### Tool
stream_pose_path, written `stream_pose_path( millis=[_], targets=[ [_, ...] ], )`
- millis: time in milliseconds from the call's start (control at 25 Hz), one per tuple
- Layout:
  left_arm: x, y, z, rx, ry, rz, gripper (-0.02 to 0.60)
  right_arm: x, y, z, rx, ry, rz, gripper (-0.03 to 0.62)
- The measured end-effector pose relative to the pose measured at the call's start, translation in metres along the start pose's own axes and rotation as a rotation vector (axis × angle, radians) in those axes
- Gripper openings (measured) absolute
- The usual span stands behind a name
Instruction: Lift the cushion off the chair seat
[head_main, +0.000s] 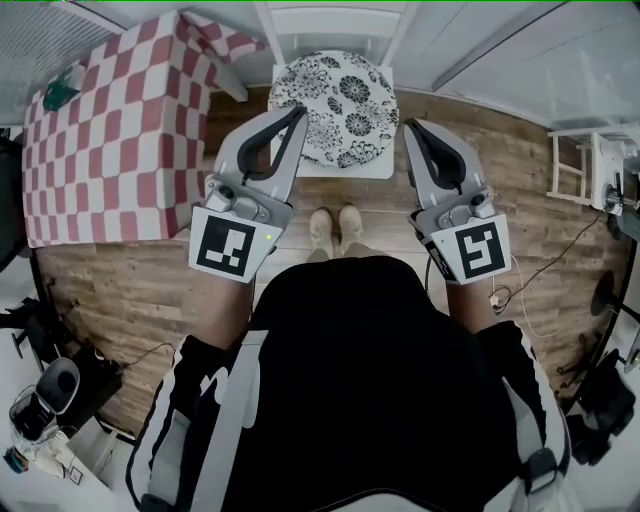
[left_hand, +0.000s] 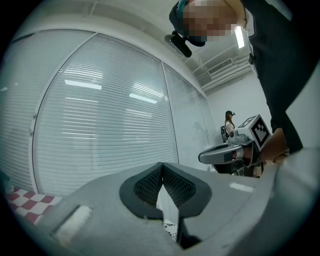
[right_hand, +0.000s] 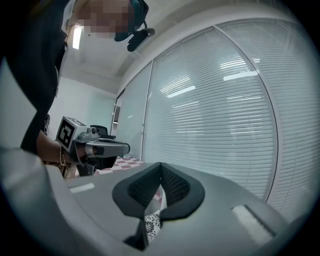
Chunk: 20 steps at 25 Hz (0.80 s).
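Seemingly the only print showing is the black-and-white square pattern on each gripper's marker cube. The round black-and-white floral cushion (head_main: 335, 108) is lying on the seat of the white wooden chair (head_main: 340, 168), covering nearly all of it. The left gripper (head_main: 297, 113) is pointing over the cushion's left rim and the right gripper (head_main: 411, 127) is pointing just beside its right rim; whether either is touching it cannot be told. Both pairs of jaws are pressing together with nothing between them.

The chair's back is running off the top edge, and its legs are hiding beneath the seat. In the 2 gripper views only a sliver of floral fabric is peeking below the jaws. The person's dark torso is covering the near floor.

A table under a red-and-white checked cloth (head_main: 110, 140) is standing just left of the chair. Bare wooden floor (head_main: 500, 170) is lying open to the chair's right, and a narrow strip is separating the seat from the person's pale shoes (head_main: 335, 228).
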<state>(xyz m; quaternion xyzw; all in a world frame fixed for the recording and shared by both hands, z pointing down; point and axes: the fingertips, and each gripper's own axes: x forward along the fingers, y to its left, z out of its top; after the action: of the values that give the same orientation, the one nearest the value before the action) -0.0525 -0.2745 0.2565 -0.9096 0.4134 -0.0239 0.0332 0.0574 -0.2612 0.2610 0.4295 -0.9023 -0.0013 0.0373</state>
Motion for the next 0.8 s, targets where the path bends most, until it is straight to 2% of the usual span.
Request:
stream_pose_path(
  millis=[280,800],
  targets=[
    [0.002,0.000,-0.031,0.000,0.063,-0.011,0.003,0.010,0.004,-0.029,-0.008,0.047,0.078,-0.002],
    [0.000,0.002,-0.086,-0.020,0.126,-0.003,0.003,0.026,0.014,-0.078,-0.008,0.099,0.159,-0.002]
  ],
)
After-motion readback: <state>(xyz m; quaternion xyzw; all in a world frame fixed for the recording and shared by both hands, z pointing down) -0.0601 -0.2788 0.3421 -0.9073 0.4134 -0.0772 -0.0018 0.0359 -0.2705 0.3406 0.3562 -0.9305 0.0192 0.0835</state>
